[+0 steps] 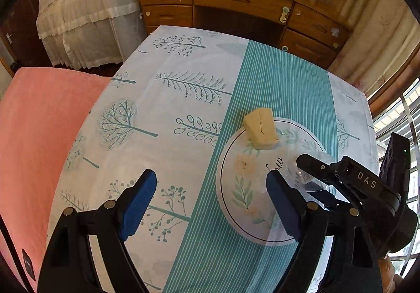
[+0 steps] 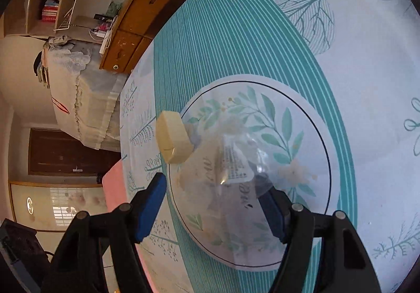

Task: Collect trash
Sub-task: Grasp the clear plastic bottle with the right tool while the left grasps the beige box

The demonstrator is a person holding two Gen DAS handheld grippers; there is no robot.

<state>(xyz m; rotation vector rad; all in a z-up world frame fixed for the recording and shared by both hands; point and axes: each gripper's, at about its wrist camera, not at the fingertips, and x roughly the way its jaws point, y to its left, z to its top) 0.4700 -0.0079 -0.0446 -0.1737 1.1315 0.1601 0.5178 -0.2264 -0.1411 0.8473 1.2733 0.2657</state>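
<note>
A small beige carton [image 1: 261, 130] [image 2: 173, 139] lies on its side on the tree-patterned sheet [image 1: 170, 109], at the rim of a printed floral circle. A clear plastic wrapper [image 2: 231, 164] with printed text lies crumpled inside that circle. My right gripper [image 2: 212, 211] [image 1: 305, 174] is open and close over the wrapper. The plastic sits between its blue pads and blurs the right pad's tip; the pads do not press on it. My left gripper [image 1: 212, 203] is open above the sheet, nearer than the carton, with nothing between its fingers.
A wooden desk with drawers [image 1: 236, 1] stands beyond the sheet's far edge. A pink blanket [image 1: 39, 135] borders the sheet on the left. Lace-covered furniture [image 1: 86, 17] stands at the back left, and a barred window [image 1: 404, 119] is on the right.
</note>
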